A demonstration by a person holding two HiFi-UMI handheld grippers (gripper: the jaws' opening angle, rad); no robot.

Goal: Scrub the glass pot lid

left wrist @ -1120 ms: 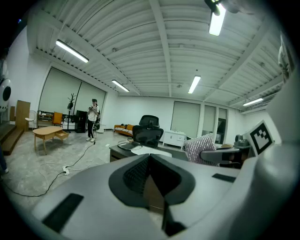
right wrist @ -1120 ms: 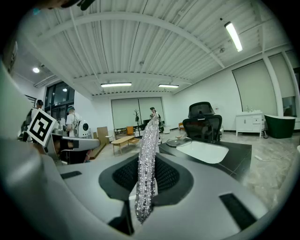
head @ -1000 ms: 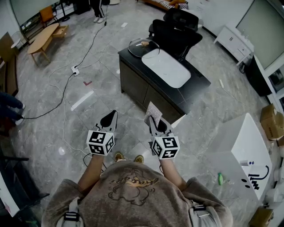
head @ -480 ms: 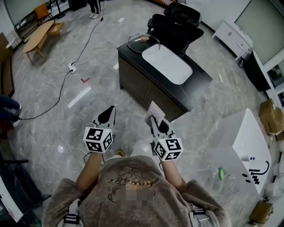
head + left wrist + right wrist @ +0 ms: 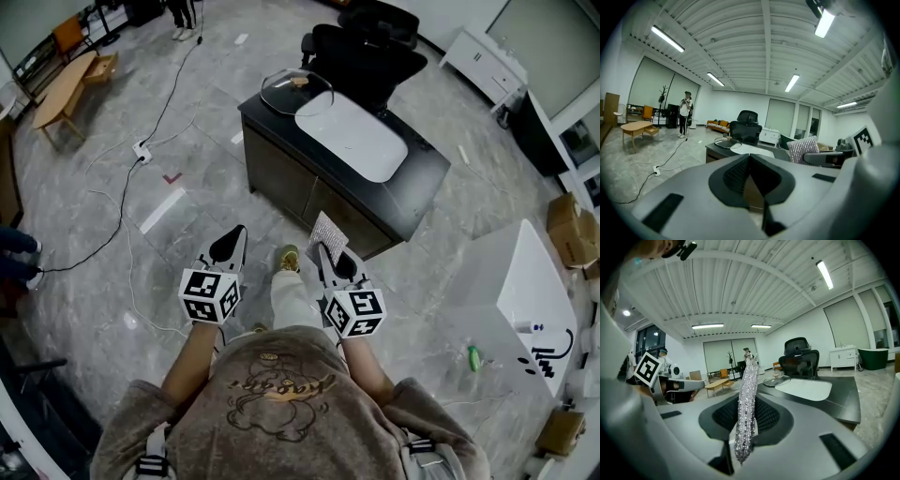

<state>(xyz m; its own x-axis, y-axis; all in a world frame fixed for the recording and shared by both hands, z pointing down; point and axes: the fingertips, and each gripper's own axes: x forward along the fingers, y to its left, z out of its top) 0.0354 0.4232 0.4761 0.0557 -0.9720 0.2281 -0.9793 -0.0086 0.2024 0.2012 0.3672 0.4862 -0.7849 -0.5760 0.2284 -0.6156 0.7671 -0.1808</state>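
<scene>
The left gripper (image 5: 231, 247) is closed on nothing. The right gripper (image 5: 323, 255) clamps a silver glittering scouring cloth (image 5: 328, 230), well apart from the round glass pot lid (image 5: 296, 91).

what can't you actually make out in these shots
- Glass pot lid: too small and far in every view to tell whether it is dirty.
- Scrub pad: edge-on in the right gripper view, faces hidden; tiny in the head view.
- Hands: under the left gripper and right gripper in the head view.
- White table: cut off by the head view's right edge; its small items unreadable.
</scene>
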